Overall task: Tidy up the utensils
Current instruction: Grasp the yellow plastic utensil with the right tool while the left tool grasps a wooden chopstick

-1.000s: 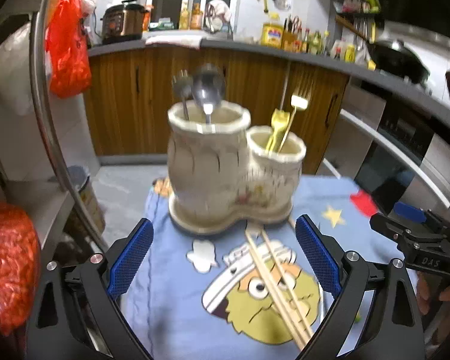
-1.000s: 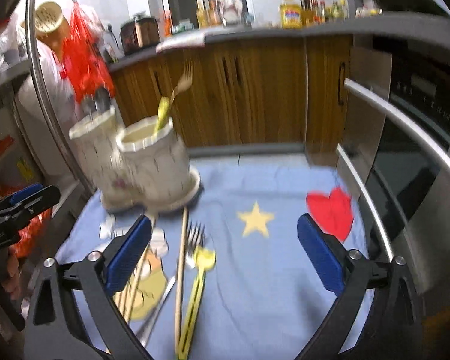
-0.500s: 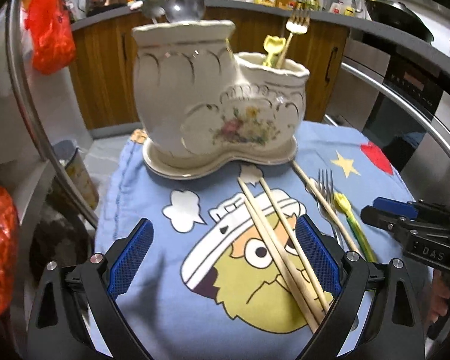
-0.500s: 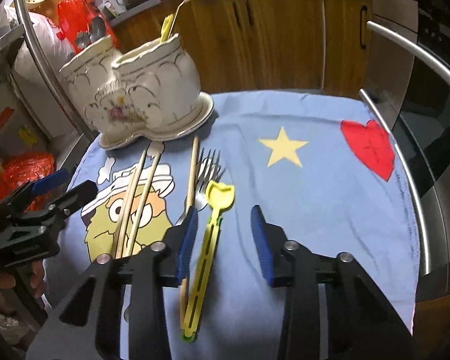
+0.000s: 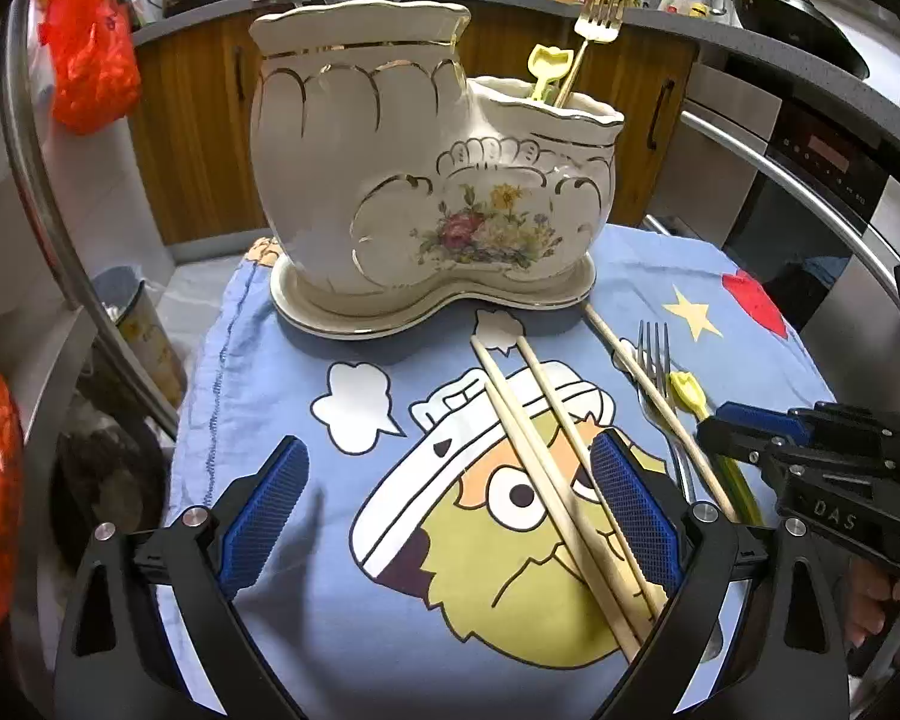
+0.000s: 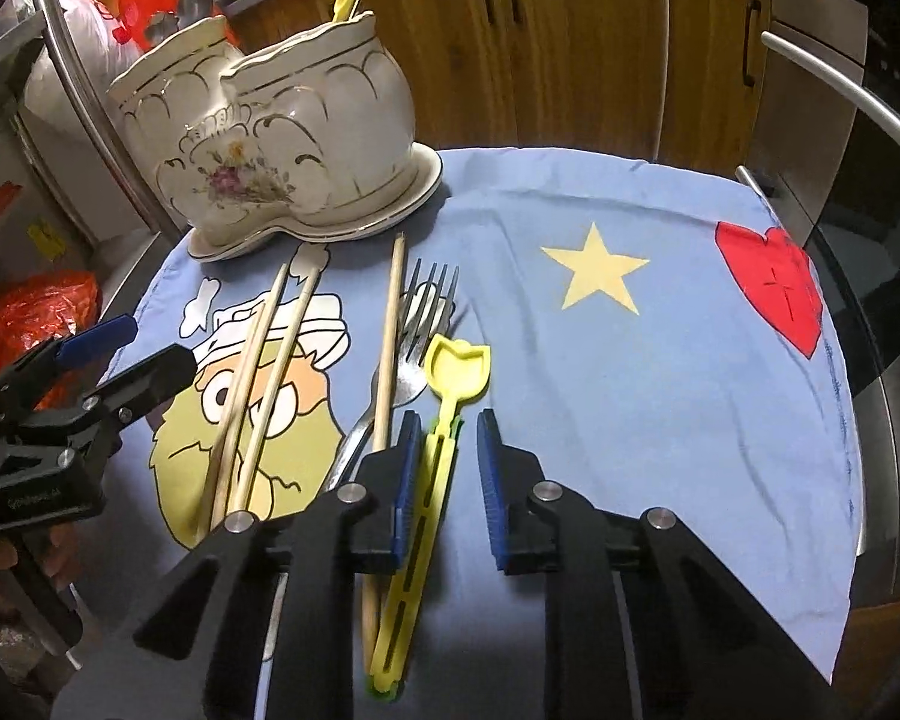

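Observation:
A cream two-pot ceramic utensil holder (image 5: 426,198) (image 6: 276,138) stands at the back of the blue cartoon cloth (image 5: 306,630) (image 6: 660,372), with a spoon, a fork and a yellow utensil in it. Two chopsticks (image 5: 546,468) (image 6: 258,384) lie on the cloth, then a third chopstick (image 6: 387,354), a metal fork (image 6: 417,330) and a yellow plastic utensil (image 6: 444,414). My right gripper (image 6: 448,438) is partly open, low over the cloth, its jaws either side of the yellow utensil's handle without gripping it. My left gripper (image 5: 447,498) is wide open above the chopsticks.
Wooden kitchen cabinets (image 6: 570,42) and a worktop with bottles stand behind the table. An oven with a steel rail (image 5: 810,180) is on the right. Red plastic bags (image 5: 90,54) hang at the left, beyond the table's metal rim.
Both grippers have moved down and closer to the cloth. My right gripper has narrowed from wide open and now straddles the yellow utensil's handle. The left gripper stays wide open.

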`<state>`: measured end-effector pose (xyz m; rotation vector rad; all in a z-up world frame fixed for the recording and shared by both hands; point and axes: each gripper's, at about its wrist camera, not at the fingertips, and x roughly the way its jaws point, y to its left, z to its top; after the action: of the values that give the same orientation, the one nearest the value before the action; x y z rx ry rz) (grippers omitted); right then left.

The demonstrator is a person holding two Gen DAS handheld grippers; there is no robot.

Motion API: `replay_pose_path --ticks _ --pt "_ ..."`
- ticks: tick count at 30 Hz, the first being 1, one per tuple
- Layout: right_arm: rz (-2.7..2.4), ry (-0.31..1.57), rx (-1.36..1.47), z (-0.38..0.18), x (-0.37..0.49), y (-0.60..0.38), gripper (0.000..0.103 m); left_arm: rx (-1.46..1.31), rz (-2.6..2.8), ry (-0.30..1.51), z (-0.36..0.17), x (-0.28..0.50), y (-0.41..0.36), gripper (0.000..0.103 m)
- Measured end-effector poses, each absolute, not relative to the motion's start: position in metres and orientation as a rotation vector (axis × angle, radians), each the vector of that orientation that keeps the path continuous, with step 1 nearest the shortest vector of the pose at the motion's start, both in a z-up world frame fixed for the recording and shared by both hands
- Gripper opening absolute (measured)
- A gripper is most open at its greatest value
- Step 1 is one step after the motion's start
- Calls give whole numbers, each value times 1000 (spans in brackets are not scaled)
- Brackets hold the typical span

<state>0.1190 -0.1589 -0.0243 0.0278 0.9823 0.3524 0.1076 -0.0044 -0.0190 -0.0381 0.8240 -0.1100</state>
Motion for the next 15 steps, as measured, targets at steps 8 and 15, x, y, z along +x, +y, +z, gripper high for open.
replay_pose_path --ticks 8,15 --pt "328 949 -37 -26 121 -151 11 -14 -139 834 -22 107 -11 93" --pt "327 915 33 -20 118 -169 10 -34 -172 882 -25 106 -16 64"
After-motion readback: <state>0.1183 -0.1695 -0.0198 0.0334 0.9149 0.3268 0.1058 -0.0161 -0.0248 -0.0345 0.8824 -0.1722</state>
